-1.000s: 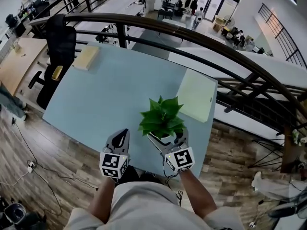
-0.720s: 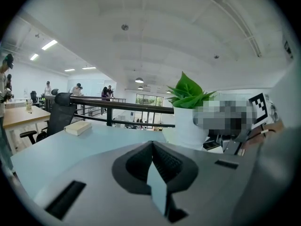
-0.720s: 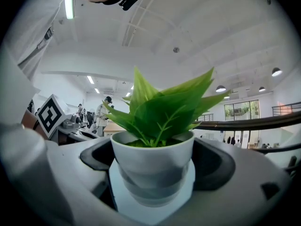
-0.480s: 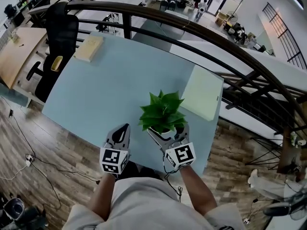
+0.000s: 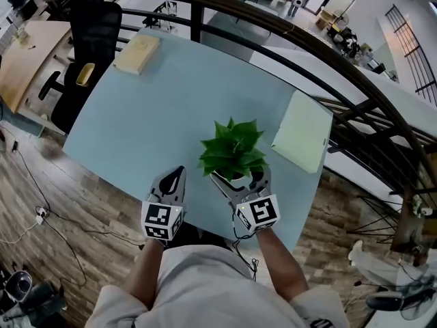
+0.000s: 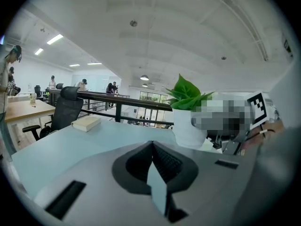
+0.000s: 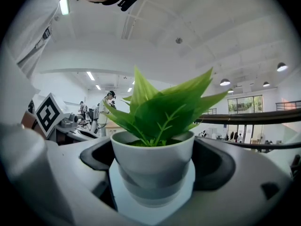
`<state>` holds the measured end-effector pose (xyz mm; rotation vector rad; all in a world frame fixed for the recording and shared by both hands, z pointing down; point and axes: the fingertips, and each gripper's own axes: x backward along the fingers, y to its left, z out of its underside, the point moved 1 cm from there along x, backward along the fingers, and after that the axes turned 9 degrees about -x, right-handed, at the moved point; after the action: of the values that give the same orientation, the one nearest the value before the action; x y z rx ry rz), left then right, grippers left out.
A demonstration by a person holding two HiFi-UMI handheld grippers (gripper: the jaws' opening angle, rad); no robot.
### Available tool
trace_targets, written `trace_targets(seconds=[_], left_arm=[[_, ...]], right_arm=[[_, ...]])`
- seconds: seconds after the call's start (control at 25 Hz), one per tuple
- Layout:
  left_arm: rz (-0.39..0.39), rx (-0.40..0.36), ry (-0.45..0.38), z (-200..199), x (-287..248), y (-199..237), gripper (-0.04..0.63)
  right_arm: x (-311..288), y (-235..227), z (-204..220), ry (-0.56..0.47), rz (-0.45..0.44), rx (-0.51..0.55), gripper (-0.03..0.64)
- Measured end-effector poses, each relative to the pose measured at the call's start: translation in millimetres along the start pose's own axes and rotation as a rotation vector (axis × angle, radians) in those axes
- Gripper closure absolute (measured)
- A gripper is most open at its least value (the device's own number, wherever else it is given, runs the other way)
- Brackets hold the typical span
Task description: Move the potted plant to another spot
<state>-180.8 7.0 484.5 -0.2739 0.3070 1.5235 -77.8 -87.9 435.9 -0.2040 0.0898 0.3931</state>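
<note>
blue table (image 5: 171, 94) beside dark railing (image 5: 287, 29)

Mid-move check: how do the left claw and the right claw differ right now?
The left claw has its jaws pressed together with nothing between them; the right claw has its jaws spread and closed on the white pot of the potted plant. The left claw sits left of the plant, apart from it; the right claw reaches in under the leaves. Both point forward at the near edge of the table, each with a marker cube.

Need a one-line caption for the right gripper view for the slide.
Right gripper, jaws shut on the white pot of the green potted plant, railing behind.
</note>
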Motion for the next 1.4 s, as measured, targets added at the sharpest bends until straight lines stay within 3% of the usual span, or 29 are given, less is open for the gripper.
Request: trace_targets(seconds=[0.36,0.68,1.4], left_arm=[[-0.049,0.050,0.032,20,2,64,0.584],[-0.047,0.086,0.060,41,-5,111,0.584],[0.052,0.075,0.105,52,-56,193,0.584]], right_arm=[[-65,23,9,0.041,-0.046,-0.001,0.110],[-122,37,19,0.083,-0.071,0.005,0.110],[-224,29,46,0.135,0.003,-0.074,0.110]])
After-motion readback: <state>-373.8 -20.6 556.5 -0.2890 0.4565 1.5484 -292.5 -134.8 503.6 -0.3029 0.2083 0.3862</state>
